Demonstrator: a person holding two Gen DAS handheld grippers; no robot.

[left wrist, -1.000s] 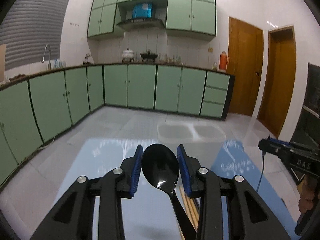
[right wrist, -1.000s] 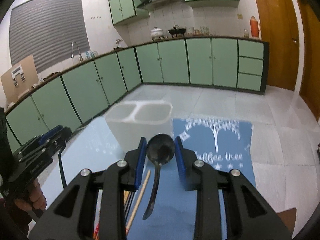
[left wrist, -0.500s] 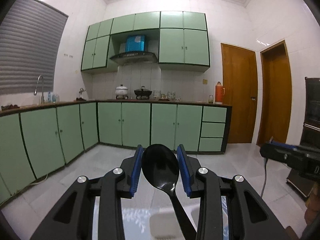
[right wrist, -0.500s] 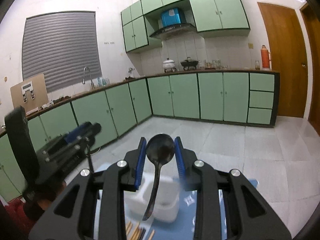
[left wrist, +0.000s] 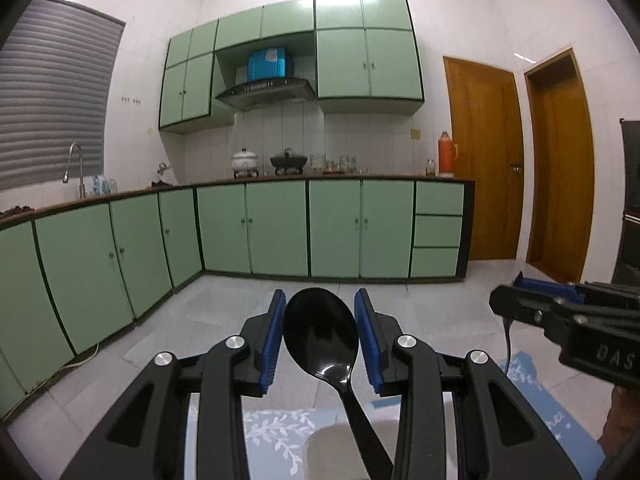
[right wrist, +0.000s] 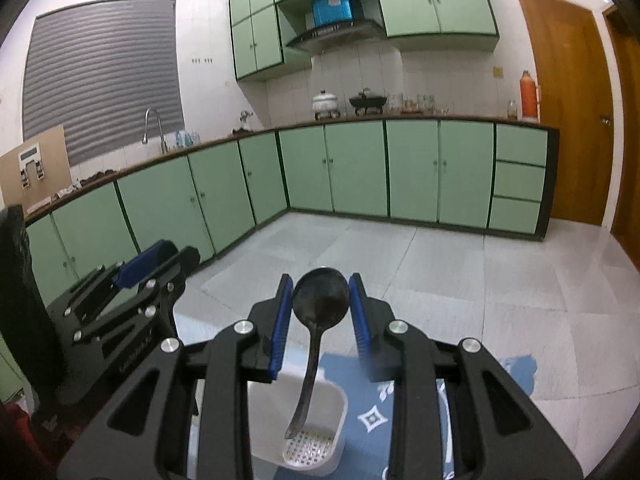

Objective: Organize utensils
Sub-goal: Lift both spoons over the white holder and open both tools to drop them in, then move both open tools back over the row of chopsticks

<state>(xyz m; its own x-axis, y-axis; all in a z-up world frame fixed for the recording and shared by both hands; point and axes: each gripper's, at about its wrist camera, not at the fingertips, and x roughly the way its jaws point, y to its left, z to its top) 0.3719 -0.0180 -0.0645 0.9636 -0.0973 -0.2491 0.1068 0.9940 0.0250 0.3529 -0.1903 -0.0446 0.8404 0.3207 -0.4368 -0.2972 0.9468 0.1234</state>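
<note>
My left gripper [left wrist: 320, 328] is shut on a black spoon [left wrist: 320, 332] by its bowl; the handle hangs down over a white holder [left wrist: 340, 452] at the bottom edge. My right gripper [right wrist: 320, 308] is shut on a second black spoon [right wrist: 319, 300], bowl up, whose handle tip hangs inside the white utensil holder [right wrist: 312, 436] with a perforated bottom. The holder stands on a blue patterned mat [right wrist: 380, 412]. Each gripper shows in the other's view: the right one [left wrist: 560, 320] and the left one [right wrist: 132, 280].
The mat lies on a glossy table [right wrist: 188, 324]. Green kitchen cabinets [left wrist: 280, 228] line the far walls, with a sink tap [left wrist: 74, 160] at left and wooden doors [left wrist: 484, 160] at right. A tiled floor [right wrist: 440, 264] lies beyond the table.
Both grippers have lifted and tilted up with their spoons, so the views now show the kitchen walls. The right spoon's handle has come over the white holder and hangs into it.
</note>
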